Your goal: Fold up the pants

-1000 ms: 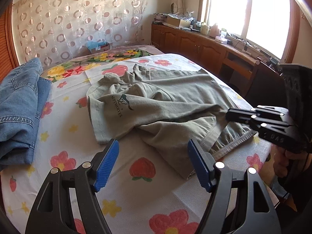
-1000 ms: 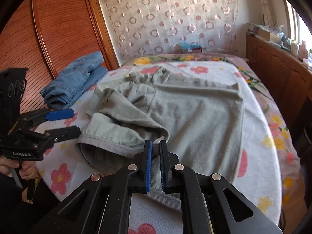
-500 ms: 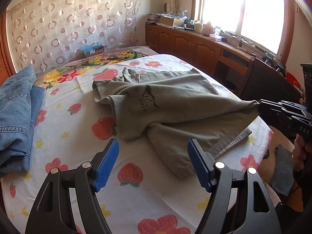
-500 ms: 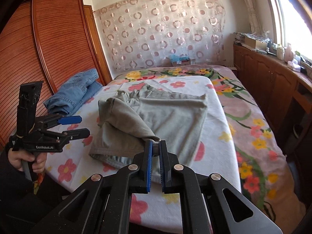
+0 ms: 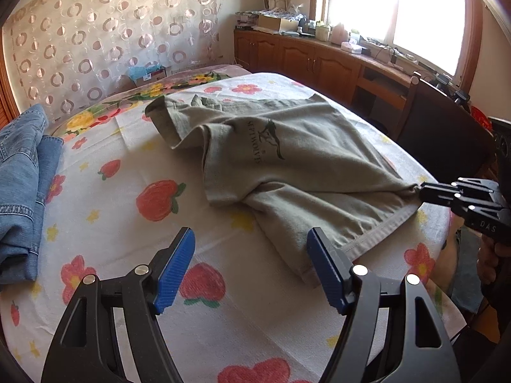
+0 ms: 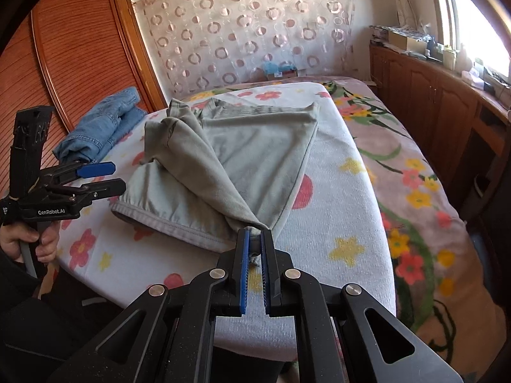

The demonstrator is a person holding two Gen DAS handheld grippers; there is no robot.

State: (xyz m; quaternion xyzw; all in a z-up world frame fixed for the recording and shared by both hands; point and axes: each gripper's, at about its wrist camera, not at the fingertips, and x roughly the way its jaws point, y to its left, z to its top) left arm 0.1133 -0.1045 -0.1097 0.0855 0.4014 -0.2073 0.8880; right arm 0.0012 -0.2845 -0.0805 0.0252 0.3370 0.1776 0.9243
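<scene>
From your left wrist camera, your left hand-held gripper (image 5: pixel 250 266) is hovering over the bed (image 5: pixel 105 223) with its blue pads spread wide apart and nothing between them. The grey-green pants (image 5: pixel 287 172) are lying across the middle and right of the flowered bedspread, printed logo facing up, one hemmed leg end reaching toward your right pad. At the right edge, your right hand-held gripper (image 5: pixel 421 191) is pinching a corner of the fabric and pulling it taut. A folded pair of blue jeans (image 5: pixel 22 188) is sitting at the left side of the bed, well apart from the pants.

From your right wrist camera, your right hand-held gripper (image 6: pixel 254 245) is clamping a bunched corner of the pants (image 6: pixel 249 146) between its nearly closed pads, and the cloth is rising in a ridge from the bed (image 6: pixel 348 191) up to the grip. Your left hand-held gripper (image 6: pixel 111 177) is waiting at the left with its fingers apart, just beside the hemmed leg end but not touching it. The jeans (image 6: pixel 102 127) are resting beyond it, near the wooden wardrobe (image 6: pixel 86 48).
</scene>
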